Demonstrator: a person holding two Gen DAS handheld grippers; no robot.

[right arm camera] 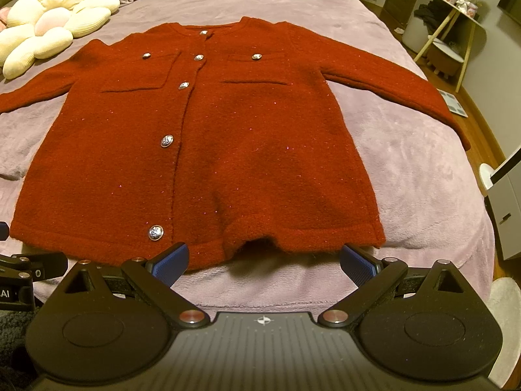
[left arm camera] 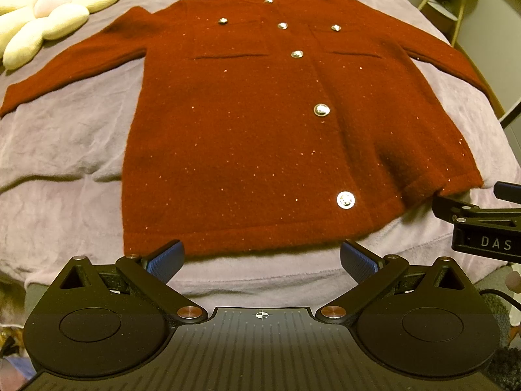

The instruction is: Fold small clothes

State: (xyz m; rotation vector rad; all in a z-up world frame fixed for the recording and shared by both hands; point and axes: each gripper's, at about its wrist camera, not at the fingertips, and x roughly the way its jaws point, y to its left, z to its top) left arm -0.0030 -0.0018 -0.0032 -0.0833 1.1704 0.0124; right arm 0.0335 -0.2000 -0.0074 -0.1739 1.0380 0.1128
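Both tools are hovering low at the near edge of the bed [left arm camera: 65, 150], aimed along it toward the cardigan [left arm camera: 260, 130]. The left tool [left arm camera: 262, 259] is sitting spread wide, released, its blue pads [left arm camera: 166, 259] just short of the hem and holding nothing. The right tool [right arm camera: 263, 262] is likewise gaping wide and empty; its pads [right arm camera: 171, 262] are perhaps brushing the hem, though the angle makes that unclear. The cardigan is lying flat, buttoned, front up, sleeves spread, with a small bump rising at its hem [right arm camera: 257, 241]. A flower cushion [right arm camera: 49, 22] is resting beyond the left sleeve.
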